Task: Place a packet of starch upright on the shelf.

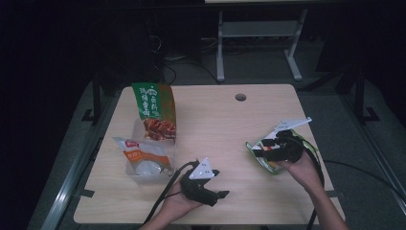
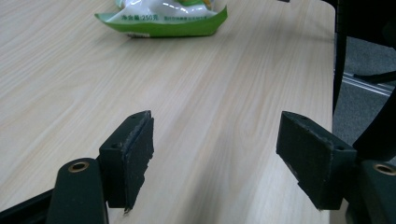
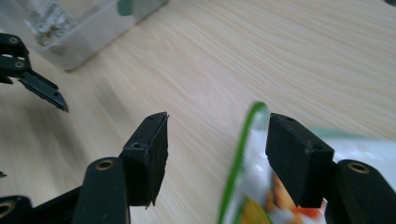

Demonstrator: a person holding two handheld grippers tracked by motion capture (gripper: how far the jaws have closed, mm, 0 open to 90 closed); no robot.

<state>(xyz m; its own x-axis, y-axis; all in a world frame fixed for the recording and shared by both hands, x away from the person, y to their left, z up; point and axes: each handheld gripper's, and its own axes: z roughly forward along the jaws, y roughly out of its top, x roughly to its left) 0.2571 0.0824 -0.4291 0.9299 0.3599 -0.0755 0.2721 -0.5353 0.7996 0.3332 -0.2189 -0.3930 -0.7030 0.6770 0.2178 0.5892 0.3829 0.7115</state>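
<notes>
The right tongs (image 3: 217, 144) stand wide over the green-edged, glossy white snack pouch (image 3: 250, 186) lying flat on the pale wooden table (image 1: 225, 124) near its right edge — one pad sits above the pouch, neither pressing it. The left tongs (image 2: 215, 154) gape wide and empty above bare wood — near the clear plastic tub (image 1: 143, 167).

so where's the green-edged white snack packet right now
In the high view the green-edged white snack packet lies flat on the wooden table's right side, under the right gripper, far from the clear plastic bin.

Two packets (image 1: 148, 139) in left box (image 1: 143, 175); third packet (image 1: 265, 160) lies right.
</notes>
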